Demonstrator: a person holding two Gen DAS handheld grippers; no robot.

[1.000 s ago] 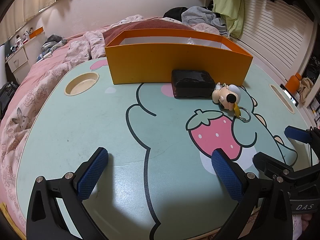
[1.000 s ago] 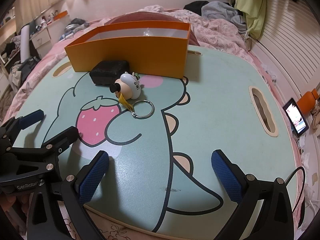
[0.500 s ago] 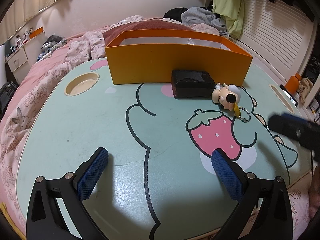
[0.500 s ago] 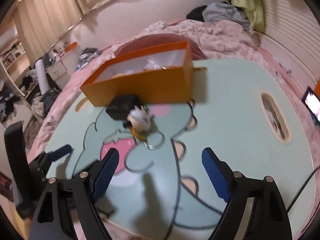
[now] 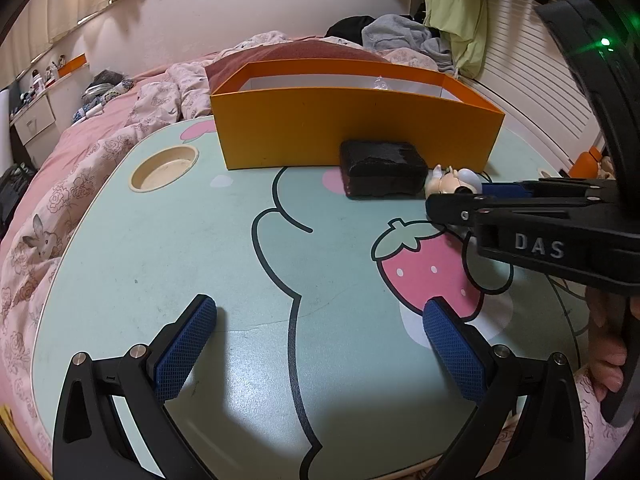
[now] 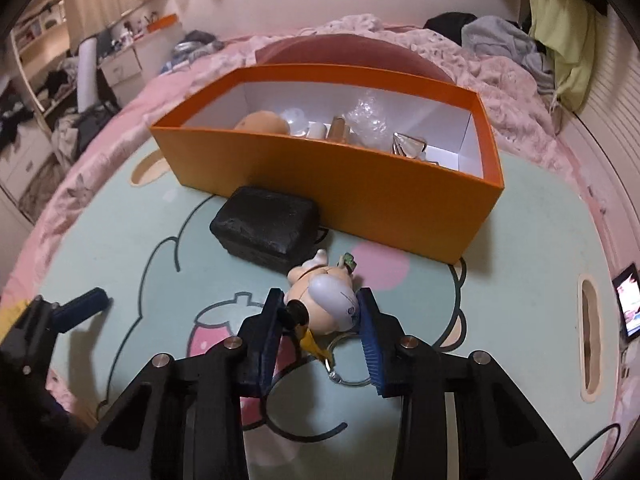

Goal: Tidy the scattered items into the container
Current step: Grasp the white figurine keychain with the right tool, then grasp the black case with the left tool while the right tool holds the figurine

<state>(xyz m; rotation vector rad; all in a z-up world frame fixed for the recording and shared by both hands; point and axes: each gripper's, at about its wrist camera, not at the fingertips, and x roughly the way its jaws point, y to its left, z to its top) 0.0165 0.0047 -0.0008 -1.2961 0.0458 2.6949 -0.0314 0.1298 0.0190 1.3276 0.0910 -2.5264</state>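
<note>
A small figure keychain [image 6: 328,300] with a white cap lies on the mint cartoon table [image 5: 160,260], its yellow strap and key ring [image 6: 348,360] trailing toward me. My right gripper [image 6: 320,310] is closing, and its blue pads touch both sides of the figure. In the left wrist view the right gripper [image 5: 464,196] covers most of the figure [image 5: 452,178]. A black case [image 6: 264,228] rests against the front wall of the orange box [image 6: 340,184], which holds several small items. My left gripper [image 5: 320,312] hangs open over the bare table, holding nothing.
A round cup recess [image 5: 164,164] sits at the table's far left and a slot [image 6: 590,336] at its right edge. A lit phone [image 6: 628,304] lies beyond that edge. Pink bedding and heaped clothes surround the table. A person's hand [image 5: 608,344] holds the right gripper.
My right gripper has swung forward from the table's near edge to the figure keychain and narrowed its jaws from wide open onto it. The left gripper has not moved.
</note>
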